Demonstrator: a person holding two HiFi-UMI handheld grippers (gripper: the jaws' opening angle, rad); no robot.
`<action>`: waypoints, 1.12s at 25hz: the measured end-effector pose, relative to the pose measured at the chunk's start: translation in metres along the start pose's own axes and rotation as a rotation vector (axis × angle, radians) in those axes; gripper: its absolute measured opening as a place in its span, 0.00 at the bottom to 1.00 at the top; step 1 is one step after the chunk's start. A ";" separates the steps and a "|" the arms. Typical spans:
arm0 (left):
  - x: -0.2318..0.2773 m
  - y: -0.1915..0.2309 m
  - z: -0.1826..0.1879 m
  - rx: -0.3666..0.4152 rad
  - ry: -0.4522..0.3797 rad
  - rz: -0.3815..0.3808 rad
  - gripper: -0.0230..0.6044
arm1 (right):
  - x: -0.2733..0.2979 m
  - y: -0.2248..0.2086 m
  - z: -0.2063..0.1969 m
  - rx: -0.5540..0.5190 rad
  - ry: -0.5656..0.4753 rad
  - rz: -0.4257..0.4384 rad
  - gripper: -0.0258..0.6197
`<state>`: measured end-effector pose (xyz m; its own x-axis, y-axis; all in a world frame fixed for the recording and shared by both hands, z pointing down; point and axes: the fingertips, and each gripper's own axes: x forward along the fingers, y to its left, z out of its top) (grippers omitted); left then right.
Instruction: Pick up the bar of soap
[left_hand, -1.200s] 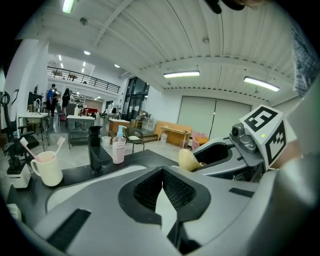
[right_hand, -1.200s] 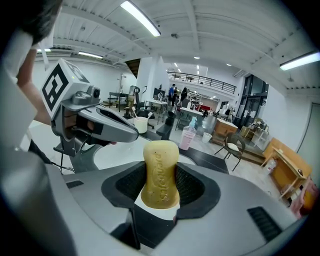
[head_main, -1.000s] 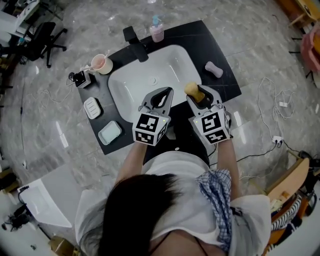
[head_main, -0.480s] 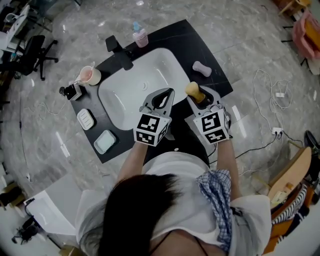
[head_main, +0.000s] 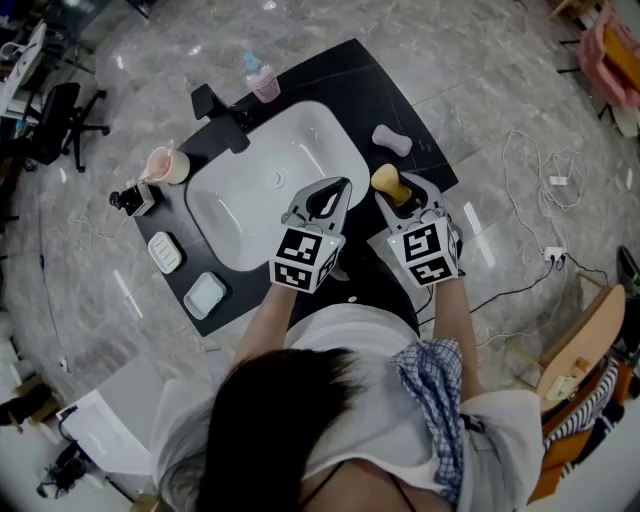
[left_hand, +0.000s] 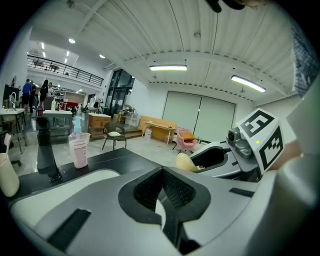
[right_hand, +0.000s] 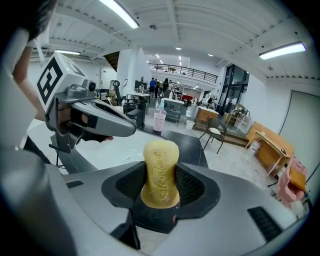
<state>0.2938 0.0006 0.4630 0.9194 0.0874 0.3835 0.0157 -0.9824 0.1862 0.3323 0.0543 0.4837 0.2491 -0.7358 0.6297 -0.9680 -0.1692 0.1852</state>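
Note:
A yellow bar of soap (right_hand: 161, 170) stands upright between the pads of my right gripper (right_hand: 161, 186), which is shut on it. In the head view the yellow soap (head_main: 386, 180) sticks out of the right gripper (head_main: 405, 192) above the black countertop (head_main: 420, 170), by the sink's right rim. My left gripper (head_main: 335, 190) hovers beside it over the white sink (head_main: 250, 200). In the left gripper view its fingertips meet with nothing between them (left_hand: 162, 172). That view also shows the soap (left_hand: 184, 161) to the right.
A second, lavender soap bar (head_main: 392, 140) lies on the counter's right side. A black faucet (head_main: 215, 105), pink bottle (head_main: 262, 78) and pink cup (head_main: 165, 165) stand behind the sink. A white soap dish (head_main: 165, 252) and pale blue tray (head_main: 205, 295) sit at left. Cables (head_main: 540, 170) trail on the floor.
In the head view the counter and sink have slid left and turned a little. Both grippers keep their places in the view, and the yellow soap stays gripped.

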 end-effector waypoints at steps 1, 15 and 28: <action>0.003 0.000 0.000 0.000 0.002 -0.001 0.05 | 0.001 -0.002 -0.002 0.003 0.005 0.001 0.34; 0.035 -0.016 0.000 -0.001 0.037 -0.047 0.05 | 0.014 -0.020 -0.029 0.047 0.059 0.025 0.34; 0.063 -0.028 -0.018 0.008 0.114 -0.085 0.06 | 0.031 -0.029 -0.054 0.086 0.111 0.055 0.34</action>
<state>0.3439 0.0363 0.4983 0.8640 0.1877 0.4673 0.0949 -0.9720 0.2150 0.3694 0.0720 0.5385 0.1929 -0.6693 0.7175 -0.9781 -0.1895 0.0863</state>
